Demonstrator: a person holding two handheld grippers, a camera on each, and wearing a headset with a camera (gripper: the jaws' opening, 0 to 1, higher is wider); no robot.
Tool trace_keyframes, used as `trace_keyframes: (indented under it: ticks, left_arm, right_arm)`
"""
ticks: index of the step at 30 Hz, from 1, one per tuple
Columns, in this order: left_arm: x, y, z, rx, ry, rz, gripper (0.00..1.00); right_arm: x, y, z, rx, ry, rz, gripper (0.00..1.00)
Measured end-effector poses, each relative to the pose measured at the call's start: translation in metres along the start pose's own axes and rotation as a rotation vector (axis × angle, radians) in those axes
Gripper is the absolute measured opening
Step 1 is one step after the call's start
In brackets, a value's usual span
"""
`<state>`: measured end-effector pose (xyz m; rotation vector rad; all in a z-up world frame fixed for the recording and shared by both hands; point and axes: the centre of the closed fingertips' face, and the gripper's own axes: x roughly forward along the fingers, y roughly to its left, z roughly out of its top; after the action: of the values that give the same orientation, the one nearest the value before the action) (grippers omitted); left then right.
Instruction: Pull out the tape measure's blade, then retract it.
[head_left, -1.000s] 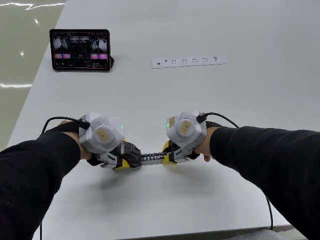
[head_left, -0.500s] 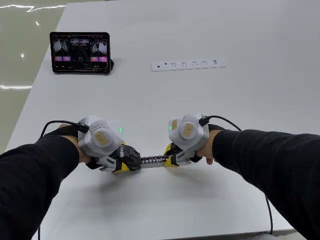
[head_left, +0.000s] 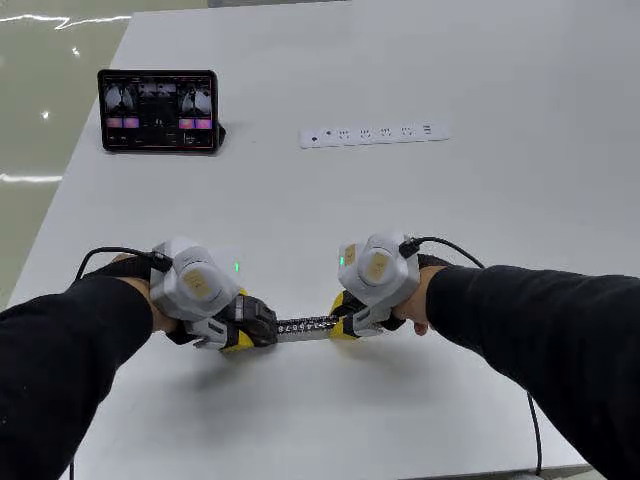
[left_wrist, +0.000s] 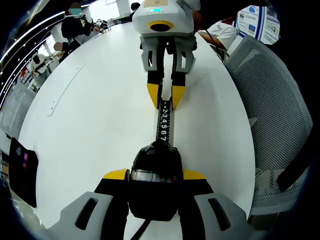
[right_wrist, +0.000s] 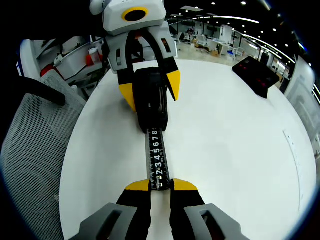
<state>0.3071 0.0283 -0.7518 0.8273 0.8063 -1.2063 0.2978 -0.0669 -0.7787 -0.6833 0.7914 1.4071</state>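
I am working at a wide white surface (head_left: 400, 230) in a bright office. My left gripper (left_wrist: 155, 175) is squeezing the black tape measure case (left_wrist: 156, 192); my right gripper (right_wrist: 160, 186) is pinching the tip of its numbered blade (right_wrist: 156, 150). Both are sitting near my edge, with open room ahead.

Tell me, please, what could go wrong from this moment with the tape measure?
1. The right hand-held gripper pinches only the end of the thin blade. It may slip free and snap back into the case.
2. The left hand-held gripper clamps the rounded black case by its sides. A harder pull might twist it or drag it out of the jaws.
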Motion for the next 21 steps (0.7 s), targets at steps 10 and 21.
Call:
trace_keyframes:
  ticks: [10, 21]
  left_arm:
    - [0.0002, -0.0002, -0.0002, 0.003, -0.001, 0.004, 0.33]
    - [-0.0002, -0.0008, -0.0001, 0.004, -0.005, 0.005, 0.33]
  right_arm:
    - [-0.0029, 0.0001, -0.0044, 0.002, 0.008, -0.002, 0.1]
    - [-0.0046, -0.0011, -0.0082, 0.006, 0.01, -0.004, 0.1]
